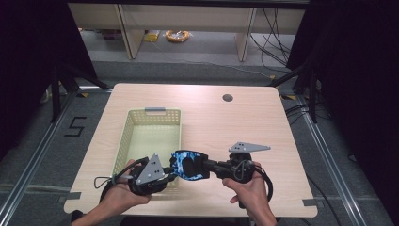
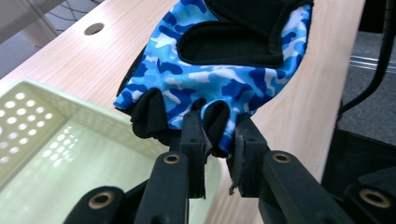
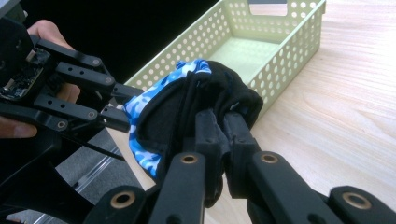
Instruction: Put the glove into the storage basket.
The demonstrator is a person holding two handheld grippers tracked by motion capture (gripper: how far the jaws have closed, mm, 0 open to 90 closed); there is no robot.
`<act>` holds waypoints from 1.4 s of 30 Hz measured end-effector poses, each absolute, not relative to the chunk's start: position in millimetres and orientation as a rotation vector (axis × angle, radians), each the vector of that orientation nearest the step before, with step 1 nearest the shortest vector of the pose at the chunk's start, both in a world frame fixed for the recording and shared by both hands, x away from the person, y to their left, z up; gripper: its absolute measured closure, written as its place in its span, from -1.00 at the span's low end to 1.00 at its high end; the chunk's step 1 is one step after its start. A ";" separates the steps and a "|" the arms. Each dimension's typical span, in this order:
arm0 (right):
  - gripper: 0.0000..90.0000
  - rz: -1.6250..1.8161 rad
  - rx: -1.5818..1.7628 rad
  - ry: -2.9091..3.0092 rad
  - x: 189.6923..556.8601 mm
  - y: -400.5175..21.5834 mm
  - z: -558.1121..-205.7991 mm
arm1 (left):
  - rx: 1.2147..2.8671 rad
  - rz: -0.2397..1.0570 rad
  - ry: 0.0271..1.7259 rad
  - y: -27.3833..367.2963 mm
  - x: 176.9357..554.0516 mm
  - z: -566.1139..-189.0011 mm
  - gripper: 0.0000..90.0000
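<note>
A blue camouflage fingerless glove [image 1: 189, 165] with black panels hangs stretched between my two grippers, above the table near the basket's right front corner. My left gripper [image 1: 170, 172] is shut on its finger end; in the left gripper view that gripper [image 2: 218, 140] pinches the blue and black fabric of the glove [image 2: 219, 70]. My right gripper [image 1: 211, 167] is shut on the black cuff end. In the right gripper view that gripper [image 3: 223, 128] clamps the bunched black fabric of the glove [image 3: 187, 100], with the left gripper [image 3: 122, 105] beyond it.
A pale green perforated basket [image 1: 126, 136] stands empty on the left half of the wooden table [image 1: 244, 127]; its wall [image 3: 285, 56] shows behind the glove. A round cable hole [image 1: 227, 98] lies at the back right. Floor rails run along both sides of the table.
</note>
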State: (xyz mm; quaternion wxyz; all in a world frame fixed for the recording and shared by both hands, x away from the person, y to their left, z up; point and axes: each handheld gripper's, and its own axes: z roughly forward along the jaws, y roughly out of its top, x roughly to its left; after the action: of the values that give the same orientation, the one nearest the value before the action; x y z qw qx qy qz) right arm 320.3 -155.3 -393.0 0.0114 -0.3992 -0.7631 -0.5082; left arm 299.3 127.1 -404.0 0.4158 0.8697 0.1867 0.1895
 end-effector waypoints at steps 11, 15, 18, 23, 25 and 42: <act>0.93 -1.540 -1.213 -2.396 336.7 -130.0 -388.7 | 2.191 0.502 0.512 147.7 305.8 -400.7 0.71; 0.93 -1.528 -1.194 -2.415 343.1 -121.5 -388.0 | 2.209 0.515 0.524 154.7 308.7 -400.4 0.71; 0.93 -1.513 -1.164 -2.433 352.1 -109.0 -389.6 | 2.226 0.529 0.544 164.9 312.5 -402.3 0.71; 0.93 -1.480 -1.151 -2.449 363.3 -92.1 -396.0 | 2.225 0.529 0.596 178.0 317.4 -409.8 0.71; 0.93 -1.459 -1.145 -2.460 366.4 -85.6 -398.1 | 2.250 0.535 0.614 182.8 319.2 -410.6 0.71; 0.93 -1.354 -1.114 -2.483 387.7 -41.7 -423.3 | 2.326 0.512 0.679 214.0 331.5 -429.7 0.71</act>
State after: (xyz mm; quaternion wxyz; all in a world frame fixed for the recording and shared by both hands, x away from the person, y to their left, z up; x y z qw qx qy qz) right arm 387.7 -41.7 -423.3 0.0511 -0.3661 -0.8158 -0.4447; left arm 331.5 214.0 -429.7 0.3263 0.8877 0.2593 0.1954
